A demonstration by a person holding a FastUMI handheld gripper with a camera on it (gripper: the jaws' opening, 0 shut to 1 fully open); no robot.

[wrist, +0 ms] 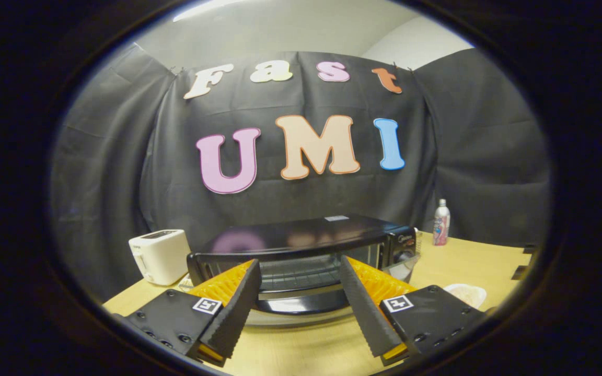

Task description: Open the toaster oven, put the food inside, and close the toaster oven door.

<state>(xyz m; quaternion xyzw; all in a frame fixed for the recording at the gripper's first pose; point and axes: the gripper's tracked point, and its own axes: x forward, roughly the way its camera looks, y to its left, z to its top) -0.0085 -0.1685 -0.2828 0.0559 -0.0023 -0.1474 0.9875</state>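
Just ahead of the spread fingers (299,292), which grasp nothing, the black toaster oven (303,248) sits on the wooden bench (468,261), its door seemingly dropped open toward the fingers, though their tips cover much of it. Beyond the right finger a white plate (468,294) with pale food is partly hidden and hard to make out. A white toaster (159,256) stands left of the oven, a bottle (441,222) to its right.
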